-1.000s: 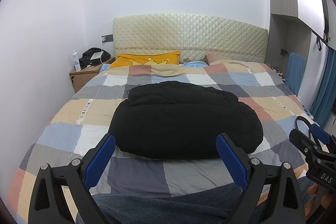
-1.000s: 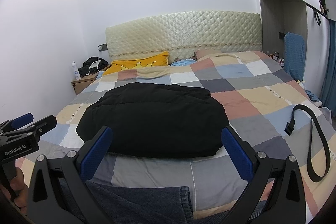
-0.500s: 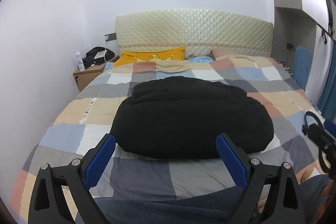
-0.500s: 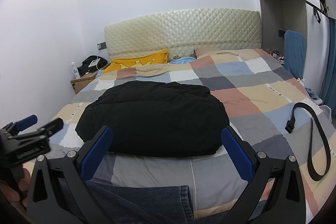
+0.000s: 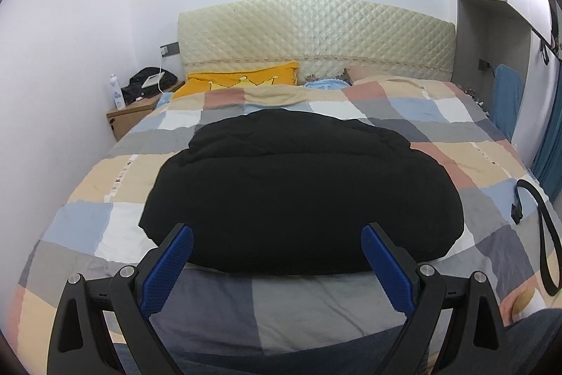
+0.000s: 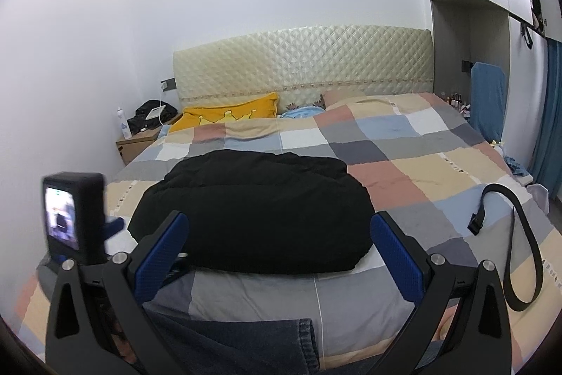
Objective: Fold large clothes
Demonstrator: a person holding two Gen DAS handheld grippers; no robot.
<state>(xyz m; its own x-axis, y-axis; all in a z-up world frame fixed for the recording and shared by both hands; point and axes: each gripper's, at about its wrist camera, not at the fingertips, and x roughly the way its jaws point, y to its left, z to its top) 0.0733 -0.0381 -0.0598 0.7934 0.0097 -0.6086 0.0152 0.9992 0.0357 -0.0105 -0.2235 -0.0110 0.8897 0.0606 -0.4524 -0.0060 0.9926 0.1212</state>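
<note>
A large black padded garment (image 5: 298, 195) lies folded in a rounded heap on the checked quilt (image 5: 439, 115) in the middle of the bed; it also shows in the right wrist view (image 6: 256, 209). My left gripper (image 5: 277, 264) is open and empty, just short of the garment's near edge. My right gripper (image 6: 279, 250) is open and empty, also near that edge. The left gripper's camera body (image 6: 72, 213) shows at the left of the right wrist view. Blue denim (image 6: 239, 336) lies at the near edge of the bed under the grippers.
A black strap (image 6: 520, 245) lies on the quilt to the right, and shows in the left wrist view (image 5: 541, 227). A yellow pillow (image 5: 242, 79) and padded headboard (image 5: 316, 37) are at the far end. A wooden nightstand (image 5: 135, 113) with a bottle stands far left.
My left gripper has moved forward and to the right, closer to the garment. Its camera body has come into the right wrist view at the left. Both grippers stay open.
</note>
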